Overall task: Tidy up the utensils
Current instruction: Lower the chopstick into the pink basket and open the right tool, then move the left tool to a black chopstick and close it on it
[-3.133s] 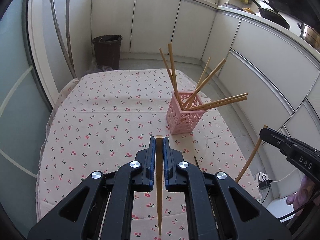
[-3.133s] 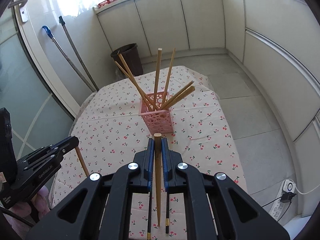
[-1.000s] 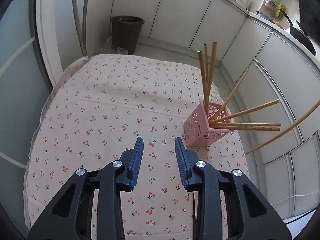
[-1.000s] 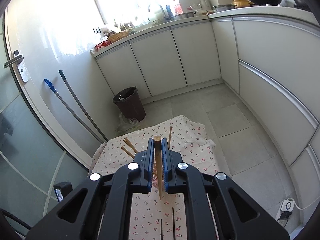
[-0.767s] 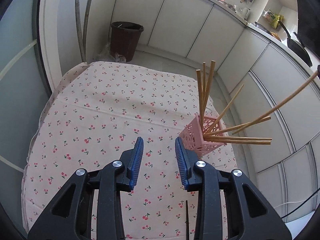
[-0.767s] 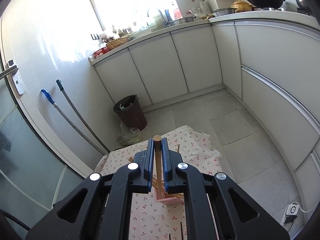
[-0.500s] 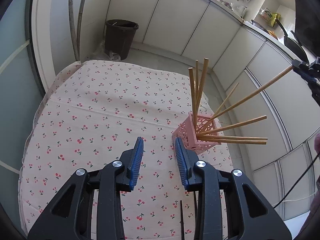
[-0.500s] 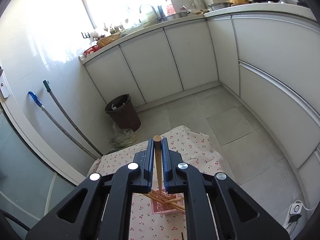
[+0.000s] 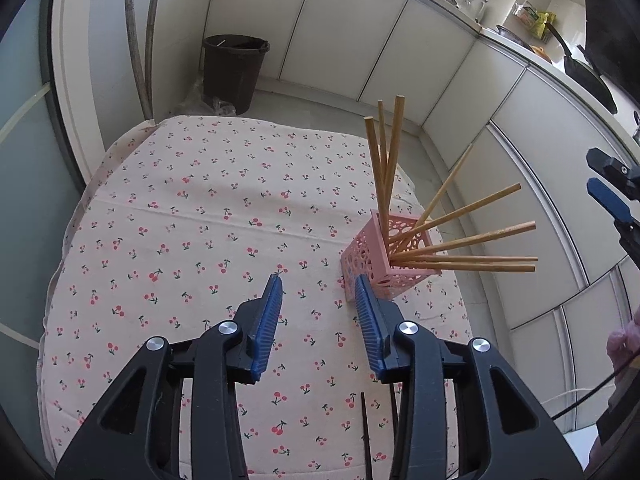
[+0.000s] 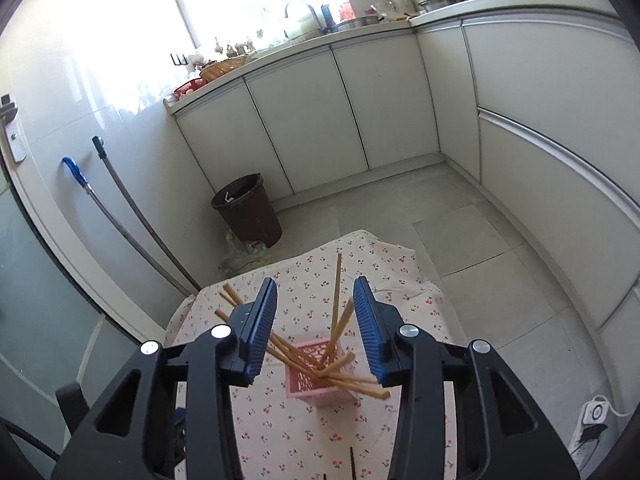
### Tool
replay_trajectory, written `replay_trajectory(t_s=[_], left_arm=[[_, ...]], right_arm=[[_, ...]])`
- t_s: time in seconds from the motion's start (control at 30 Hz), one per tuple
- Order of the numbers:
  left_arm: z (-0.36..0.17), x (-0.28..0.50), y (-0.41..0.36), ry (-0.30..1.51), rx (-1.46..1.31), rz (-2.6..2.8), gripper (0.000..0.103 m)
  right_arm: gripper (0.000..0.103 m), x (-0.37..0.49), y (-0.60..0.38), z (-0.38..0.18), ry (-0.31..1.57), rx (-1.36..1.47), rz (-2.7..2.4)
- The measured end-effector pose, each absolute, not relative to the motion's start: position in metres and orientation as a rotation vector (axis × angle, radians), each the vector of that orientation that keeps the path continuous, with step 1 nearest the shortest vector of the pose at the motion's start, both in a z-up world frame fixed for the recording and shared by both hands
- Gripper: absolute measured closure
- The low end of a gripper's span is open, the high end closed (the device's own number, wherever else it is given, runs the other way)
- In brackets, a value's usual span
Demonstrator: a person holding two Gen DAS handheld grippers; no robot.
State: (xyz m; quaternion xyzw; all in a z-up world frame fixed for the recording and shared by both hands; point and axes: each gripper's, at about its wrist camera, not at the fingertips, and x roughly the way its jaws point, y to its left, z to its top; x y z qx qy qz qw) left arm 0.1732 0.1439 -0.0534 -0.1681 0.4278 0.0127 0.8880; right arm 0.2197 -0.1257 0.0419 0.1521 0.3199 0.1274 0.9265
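A pink perforated holder [image 9: 382, 258] stands on the cherry-print tablecloth [image 9: 192, 216] and holds several wooden chopsticks [image 9: 460, 240] fanned out. It also shows in the right wrist view [image 10: 316, 380] with the chopsticks [image 10: 336, 300] in it. My left gripper [image 9: 318, 284] is open and empty, low over the cloth just left of the holder. My right gripper [image 10: 315, 286] is open and empty, high above the holder; it shows at the right edge of the left wrist view [image 9: 612, 188]. Dark chopsticks [image 9: 366, 432] lie on the cloth near the front edge.
A dark bin [image 9: 234, 70] stands on the floor beyond the table, next to mop handles [image 10: 132, 216]. White cabinets [image 10: 340, 116] run along the back and right. A power strip [image 10: 596, 414] lies on the floor at right.
My right gripper has opened and let go of its wooden chopstick, which now stands in the holder. My left gripper let go of its own chopstick earlier and stays open.
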Motion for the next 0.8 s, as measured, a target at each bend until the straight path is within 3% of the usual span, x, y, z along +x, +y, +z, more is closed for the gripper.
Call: replay_trajectory(t_s=[0.2, 0.4, 0.53, 0.8], left_arm=[[-0.079, 0.169, 0.119, 0.991, -0.282, 0.001, 0.057], [-0.114, 0.167, 0.098, 1.108, -0.23, 0.001, 0.039], [-0.139, 0.166, 0.086, 1.189, -0.198, 0.027, 0.026], [-0.179, 0.17, 0.073, 1.333, -0.209, 0.068, 0.024]], right_arm=[[0.035, 0.166, -0.134, 0.002, 0.729, 0.203, 0.211], [0.01, 0.142, -0.151, -0.078, 0.95, 0.12, 0.112], [0.009, 0.152, -0.159, -0.136, 1.191, 0.005, 0.041], [0.009, 0.156, -0.168, -0.154, 1.278, 0.015, 0.016]])
